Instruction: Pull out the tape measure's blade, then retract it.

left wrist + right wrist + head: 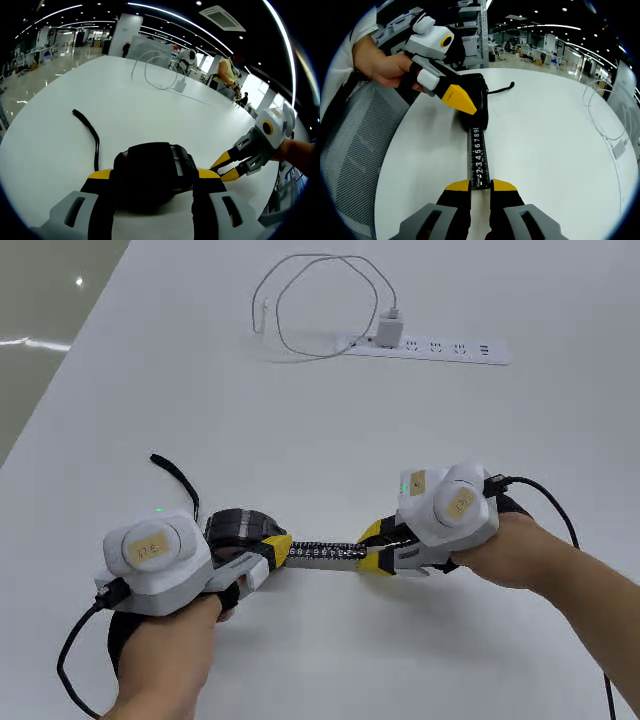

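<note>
Right gripper view: nearest me, the right gripper has its jaws pinched narrow on the tip of the blade, one yellow pad each side. The blade runs straight away over the white counter. Only a short stretch is out, digits to abt 9 readable. At its far end is the black tape measure case, on or just above the counter, can't tell which. In the left gripper view the left gripper has its jaws clamped on that case, one on each flank, w/ the black wrist strap lying loose beyond it. Farther back, well apart from the work, a white cable loops to a power strip.

I judge this as early in the pull-out, retract not yet begun. To do it well:
- Pull w/ the right hand along the blade's own line, no twist, no lift, so the strip doesn't kink or slip from the pinch.
- Left hand anchors the case; don't let it swing or skid toward the pull.
- Go smooth, not jerky, and stop short of full length.
- For the return, I'd walk the tip back under tension rather than release it, or it whips in.
</note>
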`<state>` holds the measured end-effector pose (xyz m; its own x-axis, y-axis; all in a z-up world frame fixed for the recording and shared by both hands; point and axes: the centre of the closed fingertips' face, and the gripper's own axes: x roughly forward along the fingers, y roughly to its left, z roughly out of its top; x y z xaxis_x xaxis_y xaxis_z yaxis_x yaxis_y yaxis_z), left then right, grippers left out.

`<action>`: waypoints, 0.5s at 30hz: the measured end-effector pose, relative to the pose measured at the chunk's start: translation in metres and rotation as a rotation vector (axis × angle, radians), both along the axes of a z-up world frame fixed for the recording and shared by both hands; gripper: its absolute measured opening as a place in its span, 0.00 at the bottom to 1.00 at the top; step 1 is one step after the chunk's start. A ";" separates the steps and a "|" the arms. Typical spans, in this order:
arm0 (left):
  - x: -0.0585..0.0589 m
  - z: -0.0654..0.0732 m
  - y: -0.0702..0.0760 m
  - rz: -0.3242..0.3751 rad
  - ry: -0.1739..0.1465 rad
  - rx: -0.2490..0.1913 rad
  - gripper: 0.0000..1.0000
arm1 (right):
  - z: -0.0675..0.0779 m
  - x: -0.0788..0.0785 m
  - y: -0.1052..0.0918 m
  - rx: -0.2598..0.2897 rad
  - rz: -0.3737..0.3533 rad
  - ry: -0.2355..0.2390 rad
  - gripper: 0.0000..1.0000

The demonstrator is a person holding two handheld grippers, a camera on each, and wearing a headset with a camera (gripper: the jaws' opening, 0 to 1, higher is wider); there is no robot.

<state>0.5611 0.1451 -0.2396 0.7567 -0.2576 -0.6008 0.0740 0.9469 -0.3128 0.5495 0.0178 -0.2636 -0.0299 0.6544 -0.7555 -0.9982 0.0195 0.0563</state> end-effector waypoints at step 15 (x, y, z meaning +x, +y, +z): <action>0.000 0.000 0.000 0.001 0.001 -0.002 0.58 | -0.001 -0.001 0.022 0.033 0.002 0.009 0.09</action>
<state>0.5607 0.1452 -0.2393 0.7565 -0.2583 -0.6008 0.0732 0.9464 -0.3146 0.5483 0.0401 -0.2644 -0.0381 0.6788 -0.7333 -0.9977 0.0157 0.0664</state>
